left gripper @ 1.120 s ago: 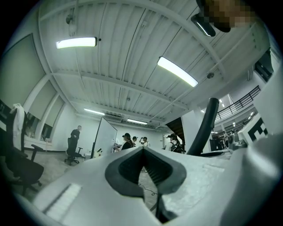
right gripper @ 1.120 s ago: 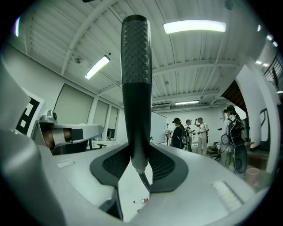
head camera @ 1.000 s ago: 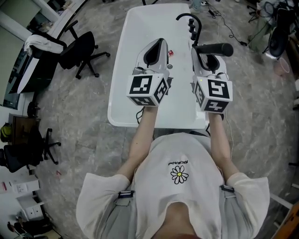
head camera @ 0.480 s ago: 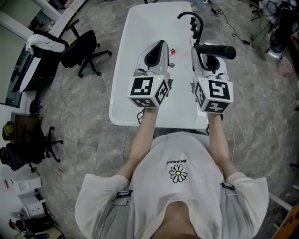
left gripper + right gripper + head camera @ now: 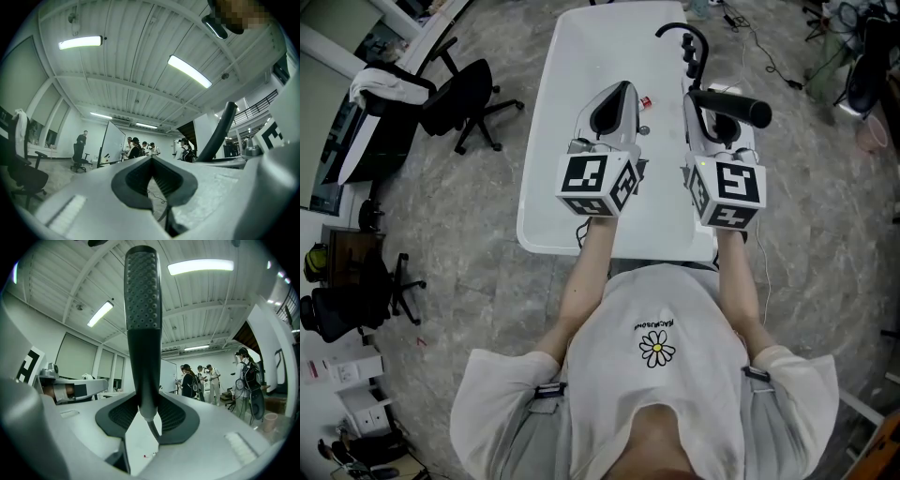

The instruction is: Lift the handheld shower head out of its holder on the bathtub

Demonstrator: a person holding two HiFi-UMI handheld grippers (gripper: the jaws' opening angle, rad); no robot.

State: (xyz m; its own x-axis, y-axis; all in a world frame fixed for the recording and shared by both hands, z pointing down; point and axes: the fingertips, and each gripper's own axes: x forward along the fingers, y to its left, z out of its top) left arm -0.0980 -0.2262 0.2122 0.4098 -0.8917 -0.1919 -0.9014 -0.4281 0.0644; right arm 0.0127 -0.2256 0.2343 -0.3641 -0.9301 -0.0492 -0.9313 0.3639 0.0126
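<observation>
The black handheld shower head (image 5: pixel 733 105) lies crosswise over the right rim of the white bathtub (image 5: pixel 572 122), held up off it. My right gripper (image 5: pixel 705 101) is shut on its handle. In the right gripper view the shower head (image 5: pixel 142 310) rises straight up out of my right gripper (image 5: pixel 146 411), its dotted face turned to the camera, and its hose (image 5: pixel 152 430) drops below the jaws. My left gripper (image 5: pixel 617 94) hovers over the middle of the tub, shut and empty. In the left gripper view my left gripper (image 5: pixel 151 161) has the shower head (image 5: pixel 218 133) slanting past at the right.
A black curved faucet with knobs (image 5: pixel 686 42) stands on the tub's far right rim. A small red object (image 5: pixel 645 100) lies in the tub between the grippers. Black office chairs (image 5: pixel 459 98) stand on the floor at the left. Several people (image 5: pixel 201 378) stand far off.
The shower head in my right gripper has tilted a little, its far end dipping slightly to the right. My left gripper has stayed nearly still.
</observation>
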